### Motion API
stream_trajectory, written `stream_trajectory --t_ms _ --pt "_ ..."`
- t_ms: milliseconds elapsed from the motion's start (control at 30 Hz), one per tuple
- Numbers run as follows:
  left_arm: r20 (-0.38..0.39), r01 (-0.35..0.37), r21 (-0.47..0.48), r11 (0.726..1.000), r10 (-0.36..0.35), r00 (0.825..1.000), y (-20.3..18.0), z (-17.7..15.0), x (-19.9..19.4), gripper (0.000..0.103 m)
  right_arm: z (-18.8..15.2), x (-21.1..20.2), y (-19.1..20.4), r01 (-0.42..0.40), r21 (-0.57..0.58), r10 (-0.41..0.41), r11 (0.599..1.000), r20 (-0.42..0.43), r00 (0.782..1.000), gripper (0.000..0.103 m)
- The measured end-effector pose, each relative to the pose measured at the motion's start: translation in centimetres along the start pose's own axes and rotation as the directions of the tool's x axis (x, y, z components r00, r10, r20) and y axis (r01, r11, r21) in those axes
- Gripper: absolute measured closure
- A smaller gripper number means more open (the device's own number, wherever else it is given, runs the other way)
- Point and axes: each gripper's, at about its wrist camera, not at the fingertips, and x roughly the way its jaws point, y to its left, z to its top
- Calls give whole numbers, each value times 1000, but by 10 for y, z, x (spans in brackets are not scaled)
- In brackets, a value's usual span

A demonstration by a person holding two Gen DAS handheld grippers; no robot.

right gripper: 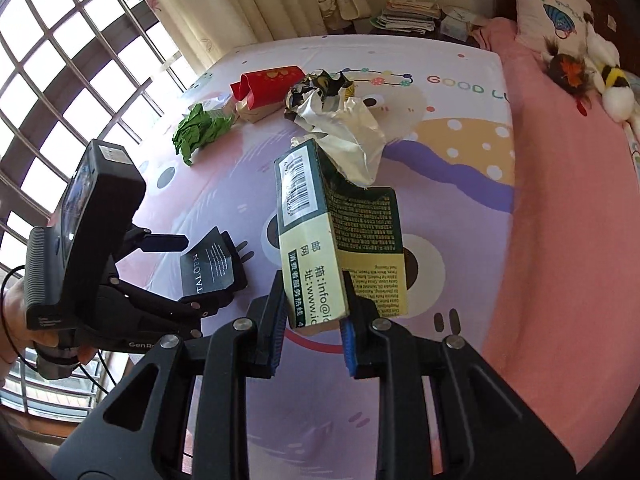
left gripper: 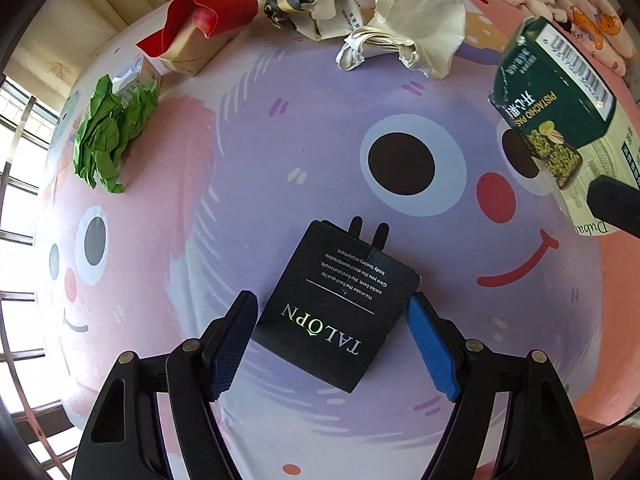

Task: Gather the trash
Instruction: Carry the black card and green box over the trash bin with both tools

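Left fingers: the left gripper [left gripper: 332,344] is standing spread, its pads flanking the black sock card [left gripper: 338,306] without visibly pressing it — released, nothing gripped.
Right fingers: the right gripper [right gripper: 312,336] is clenching the pistachio box [right gripper: 340,236], its blue pads pressing the narrow side panel and its opposite while the box is hanging clear of the bed.
Key relation: in the left wrist view the card is lying flat on the bedsheet [left gripper: 240,200] directly between the pads, its long axis running from about 7 o'clock to 1 o'clock, so the fingers are straddling it across the short way; the left hand is plainly the nearer one, the right being occupied.
Judgement: closing on a flat card probably calls for catching its edges or lifting one — a slip looks possible.
Writing, card: "TALOPN", and "We make the best quality socks from the best materials."
Writing, box: "PISTACHIO", "Duba…", a barcode, "info@".
Farther out: at 10 o'clock crumpled green paper [left gripper: 108,136]; at 11 a red envelope [left gripper: 200,20]; at 12 a crumpled dark wrapper [left gripper: 312,0]; at 1 crumpled white paper [left gripper: 416,24].
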Motion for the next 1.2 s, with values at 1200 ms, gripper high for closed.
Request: stream_trajectory --t_ms 1200 --pt "276 181 197 964 -231 933 113 -252 -183 39 -164 -62 200 -3 376 -45 927 119 992 83"
